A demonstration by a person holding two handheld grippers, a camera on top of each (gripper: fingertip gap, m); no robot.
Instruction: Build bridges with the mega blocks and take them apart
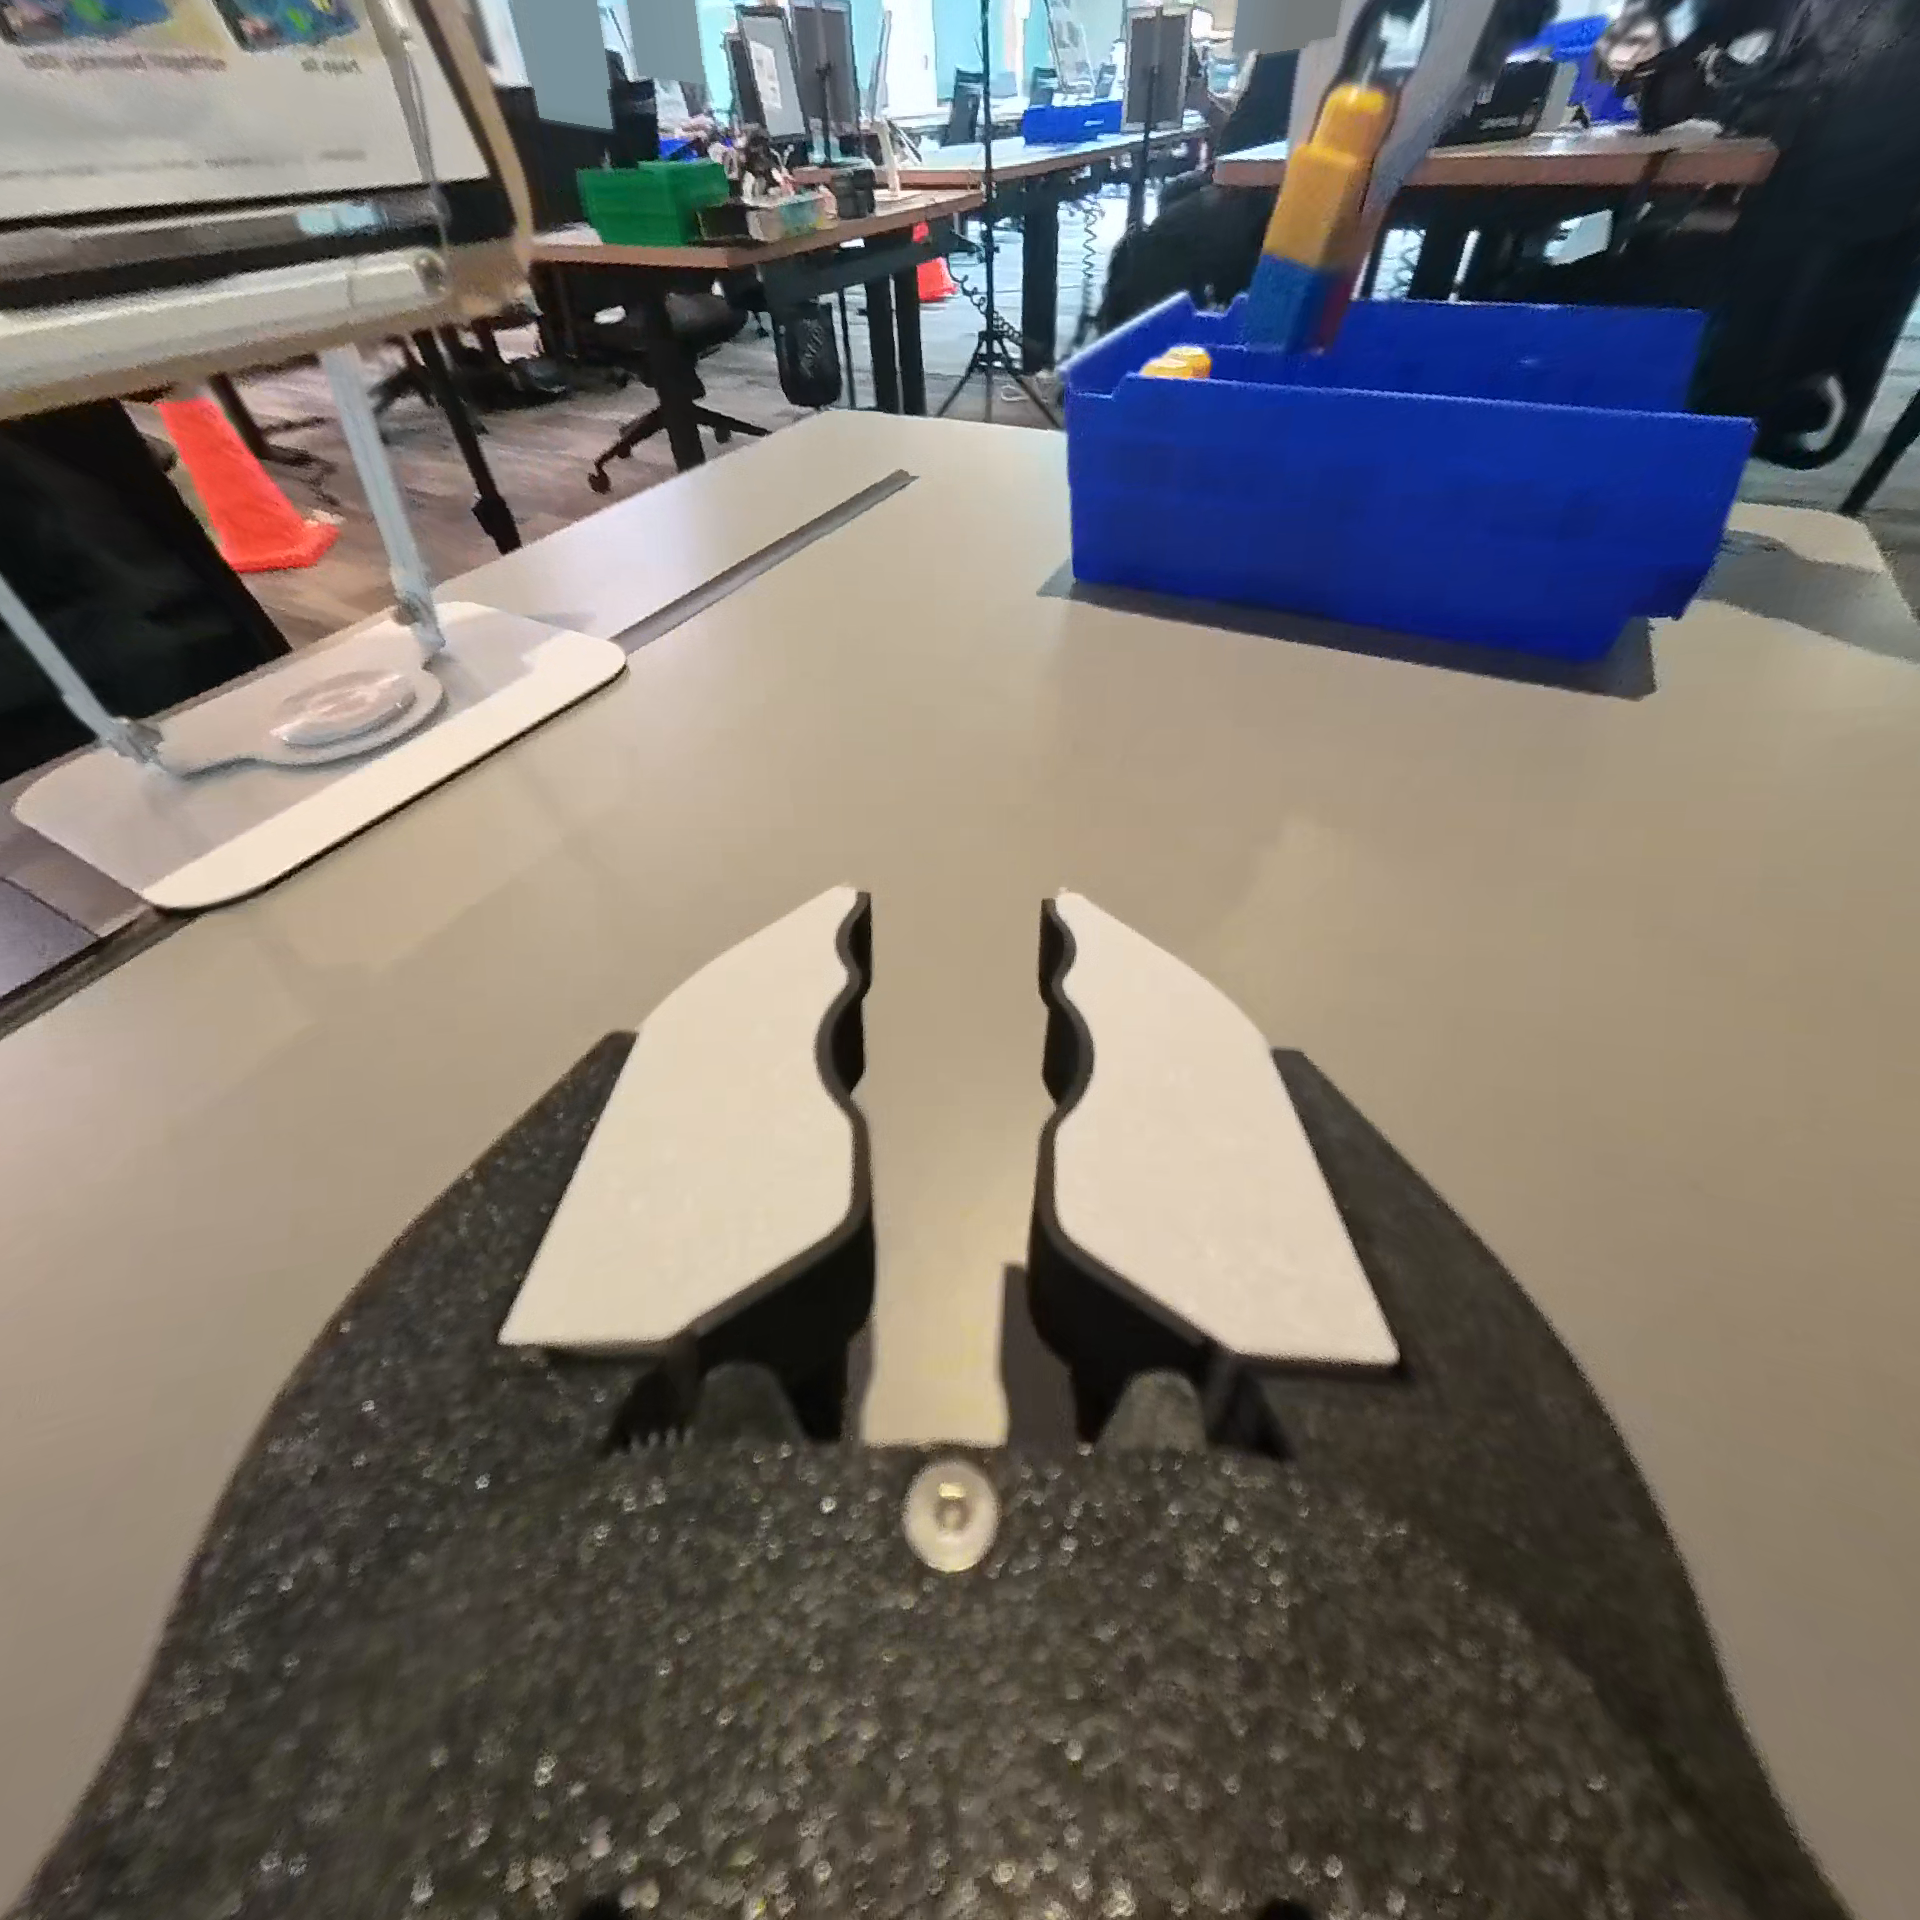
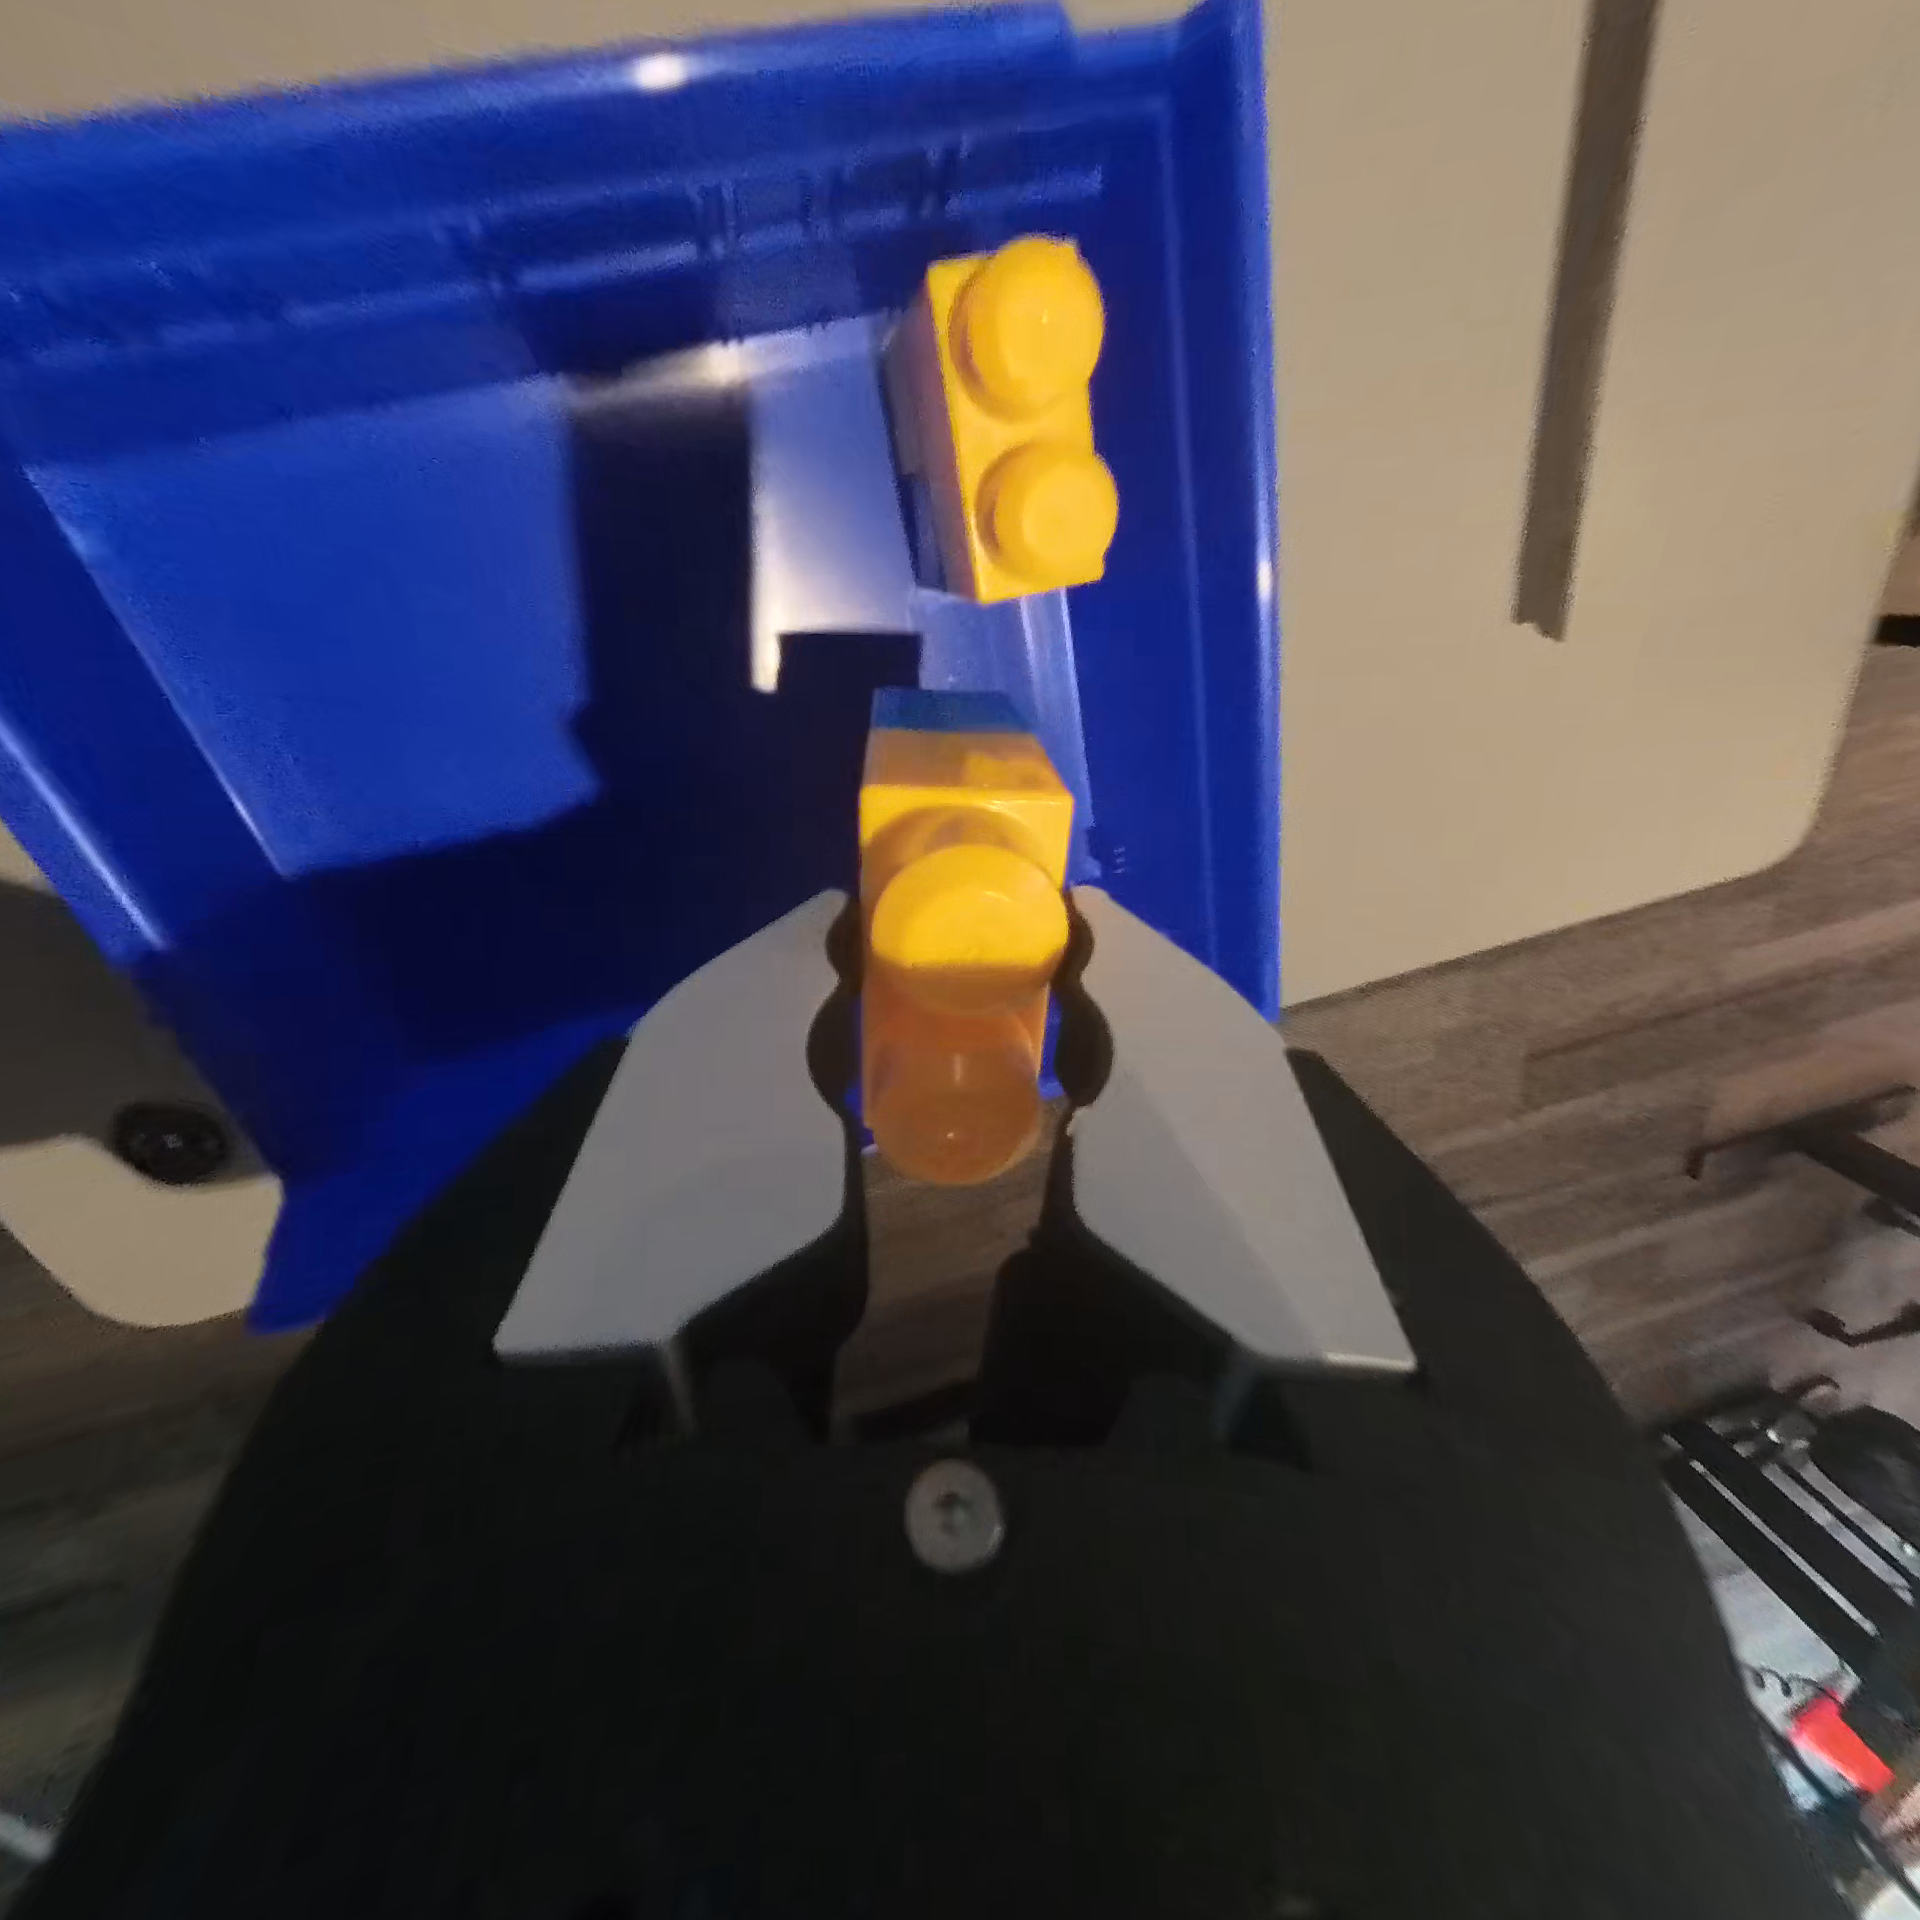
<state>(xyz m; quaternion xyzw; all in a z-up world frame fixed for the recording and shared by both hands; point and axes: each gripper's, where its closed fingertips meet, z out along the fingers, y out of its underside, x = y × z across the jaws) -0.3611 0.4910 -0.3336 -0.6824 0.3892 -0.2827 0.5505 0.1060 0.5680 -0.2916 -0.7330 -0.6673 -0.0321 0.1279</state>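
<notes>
My right gripper (image 2: 961, 914) is shut on a stack of yellow blocks with a blue block at its far end (image 2: 961, 831), held over the blue bin (image 2: 312, 644). A loose yellow two-stud block (image 2: 1023, 416) lies inside the bin beyond the stack. In the left wrist view the same stack (image 1: 1314, 229) hangs over the bin (image 1: 1382, 499) at the far right, held from above by the right gripper (image 1: 1413, 114). A yellow block (image 1: 1176, 363) shows just above the bin's rim. My left gripper (image 1: 956, 914) is open and empty, low over the grey table (image 1: 935, 748).
A white lamp base (image 1: 343, 748) with thin metal legs stands at the table's left edge. A slot (image 1: 769, 561) runs along the table toward the far side. Orange cones (image 1: 244, 478), chairs and other desks stand beyond the table. Wooden floor (image 2: 1662, 1091) shows past the table corner.
</notes>
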